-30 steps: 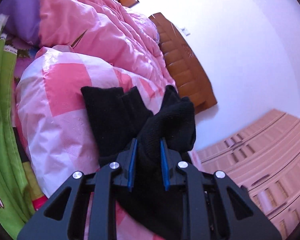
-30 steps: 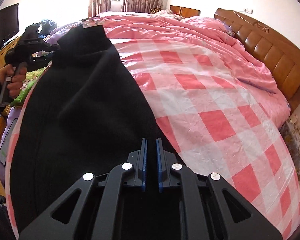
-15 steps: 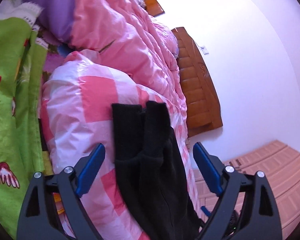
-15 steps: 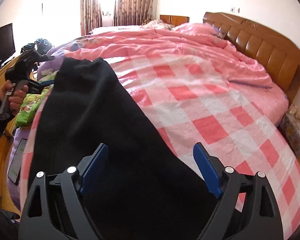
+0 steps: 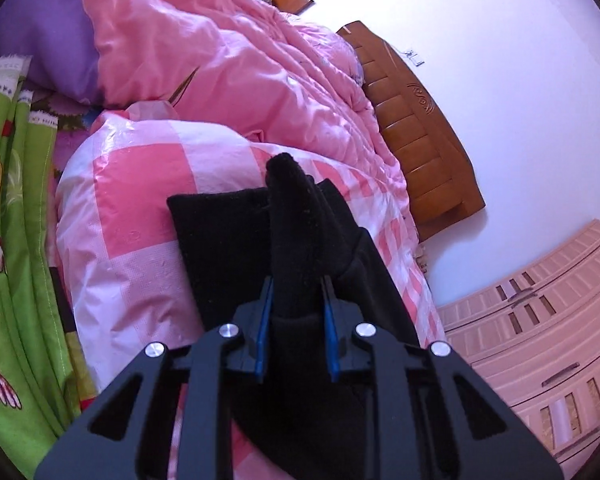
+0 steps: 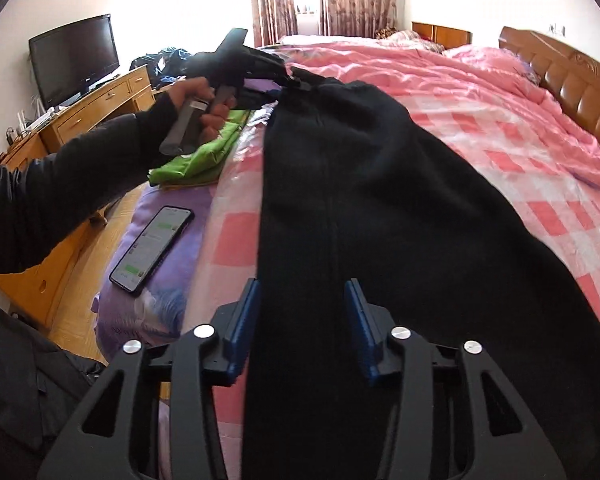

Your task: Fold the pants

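Observation:
Black pants (image 6: 380, 220) lie lengthwise on a pink checked sheet (image 6: 540, 184) on the bed. My left gripper (image 5: 296, 308) is shut on a bunched fold of the pants (image 5: 296, 220) at their far end and lifts it slightly; it also shows in the right wrist view (image 6: 284, 80), held by a hand. My right gripper (image 6: 304, 312) is partly open, its jaws on either side of the near end of the pants without pinching them.
A phone (image 6: 152, 248) lies on purple bedding at the bed's left edge. A green blanket (image 6: 196, 160) lies beside it. A pink duvet (image 5: 240, 60) covers the far bed. A wooden headboard (image 6: 572, 92) stands right, a TV (image 6: 76, 56) on a dresser left.
My left gripper was open half a second ago and has shut on the far end of the pants. My right gripper has narrowed from wide open over the near end.

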The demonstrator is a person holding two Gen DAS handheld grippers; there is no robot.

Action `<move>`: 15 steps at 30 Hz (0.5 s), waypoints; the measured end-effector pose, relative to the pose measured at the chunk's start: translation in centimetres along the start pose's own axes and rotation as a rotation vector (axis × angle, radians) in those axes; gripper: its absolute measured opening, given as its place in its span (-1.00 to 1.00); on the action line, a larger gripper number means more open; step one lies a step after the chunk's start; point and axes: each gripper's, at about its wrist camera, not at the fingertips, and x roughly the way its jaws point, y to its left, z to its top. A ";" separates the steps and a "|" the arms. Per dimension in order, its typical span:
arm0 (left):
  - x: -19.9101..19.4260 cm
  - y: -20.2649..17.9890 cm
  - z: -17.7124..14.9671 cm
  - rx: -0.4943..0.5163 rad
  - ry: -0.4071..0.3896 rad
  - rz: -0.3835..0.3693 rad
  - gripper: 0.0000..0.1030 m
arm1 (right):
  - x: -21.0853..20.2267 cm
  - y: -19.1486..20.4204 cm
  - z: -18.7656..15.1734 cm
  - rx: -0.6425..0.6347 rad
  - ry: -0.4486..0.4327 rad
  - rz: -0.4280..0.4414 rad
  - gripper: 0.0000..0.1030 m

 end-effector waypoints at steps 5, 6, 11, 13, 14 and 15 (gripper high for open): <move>-0.3 -0.5 -0.2 0.028 0.000 0.006 -0.58 | 2.3 1.2 0.1 -0.065 0.098 -0.018 -0.43; -0.1 -0.4 -0.1 0.021 0.006 0.008 -0.58 | 2.5 1.0 0.0 -0.065 0.100 -0.026 -0.44; 0.2 0.8 0.2 -0.036 0.022 -0.018 -0.58 | 2.8 1.6 0.0 -0.132 0.109 -0.099 -0.57; 0.1 0.9 0.2 -0.046 0.024 -0.027 -0.58 | 2.5 1.9 -0.1 -0.149 0.100 -0.122 -0.81; 0.0 0.8 0.2 -0.043 0.023 -0.027 -0.58 | 2.3 1.9 -0.1 -0.146 0.092 -0.119 -0.83; -0.3 0.5 0.2 -0.037 0.018 -0.023 -0.59 | 1.9 1.9 -0.1 -0.137 0.075 -0.117 -0.84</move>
